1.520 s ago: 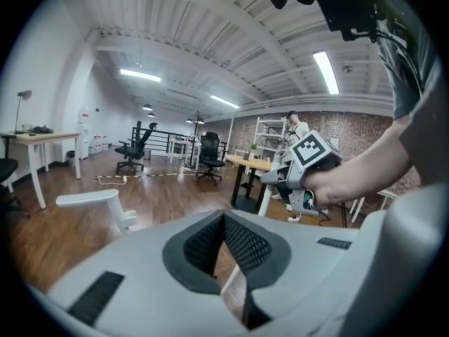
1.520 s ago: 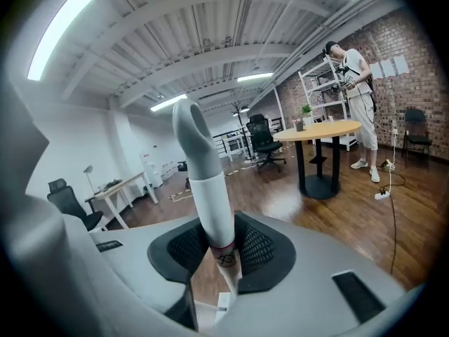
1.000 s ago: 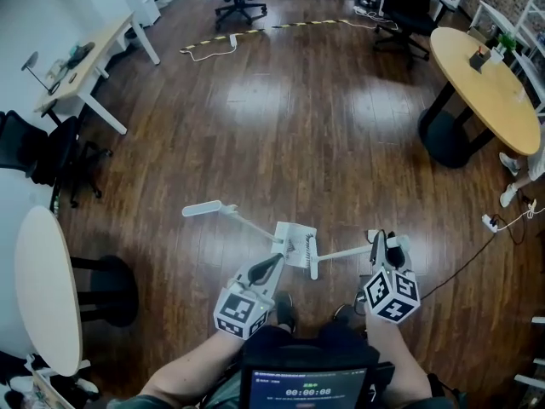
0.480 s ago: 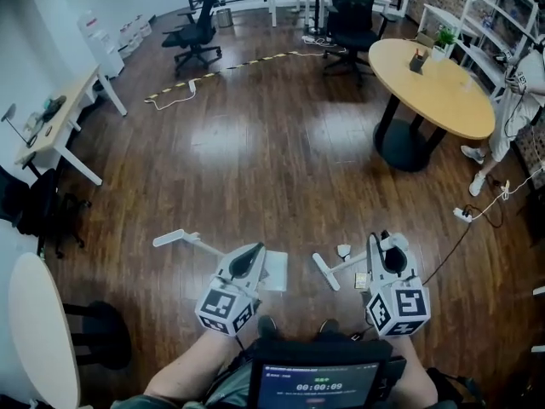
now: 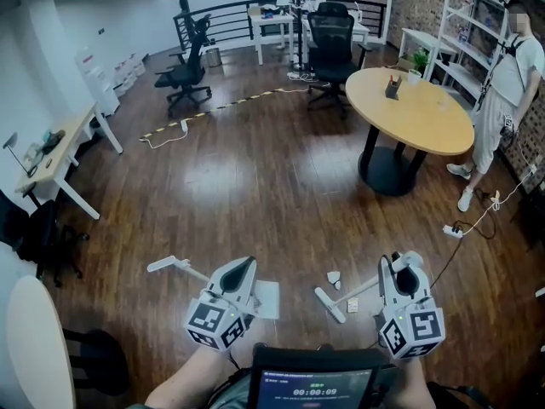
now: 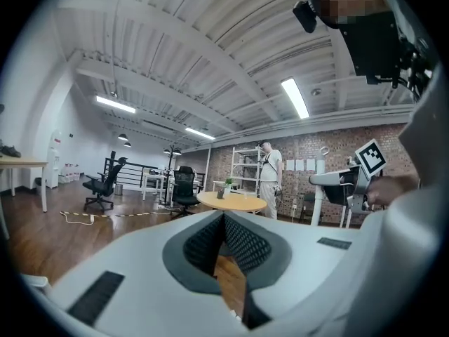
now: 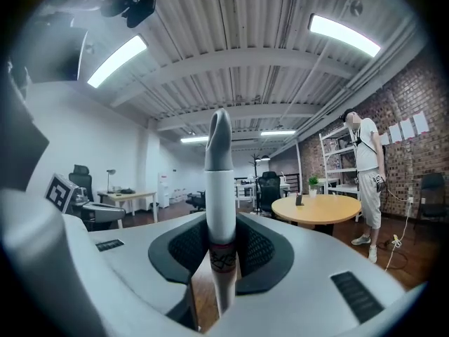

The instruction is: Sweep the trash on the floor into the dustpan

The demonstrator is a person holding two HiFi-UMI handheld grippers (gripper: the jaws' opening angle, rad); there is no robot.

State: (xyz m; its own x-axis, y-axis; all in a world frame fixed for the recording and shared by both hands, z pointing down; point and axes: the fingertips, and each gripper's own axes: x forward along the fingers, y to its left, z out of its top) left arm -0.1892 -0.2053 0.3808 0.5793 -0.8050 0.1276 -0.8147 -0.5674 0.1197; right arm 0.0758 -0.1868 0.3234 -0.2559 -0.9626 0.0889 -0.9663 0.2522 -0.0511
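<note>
The trash is two small pale scraps. One scrap (image 5: pixel 334 277) lies on the floor (image 5: pixel 281 169) just beyond the broom head, and the other scrap (image 5: pixel 352 305) lies just beside the broom's stick. Both sit a little to the right of the dustpan (image 5: pixel 267 299). They look like bits of paper, nearly weightless. On smooth wooden boards they would probably skid or flutter aside, so short, low strokes seem wiser than hard ones.

The broom (image 5: pixel 327 302) looks like light, stiff plastic and is best held high on its stick. The right gripper (image 5: pixel 398 271) is clenched there. In the right gripper view (image 7: pixel 221 241) the white stick (image 7: pixel 219 202) stands upright between the pads, with its grey end cap above them. From that grip the broom slants down and leftward to its head on the floor.

The dustpan seems to be thin white plastic, light enough to slide back when trash is pushed against it. Its long handle (image 5: pixel 169 264), running out to the left, is the place to steady it. The left gripper (image 5: pixel 241 273) hovers just beside the pan. In the left gripper view (image 6: pixel 224 230) its jaws are closed together with nothing between them. Whether this gripper touches the dustpan cannot be told.

Both grippers are held low in front of the person, pointing forward and roughly level.
</note>
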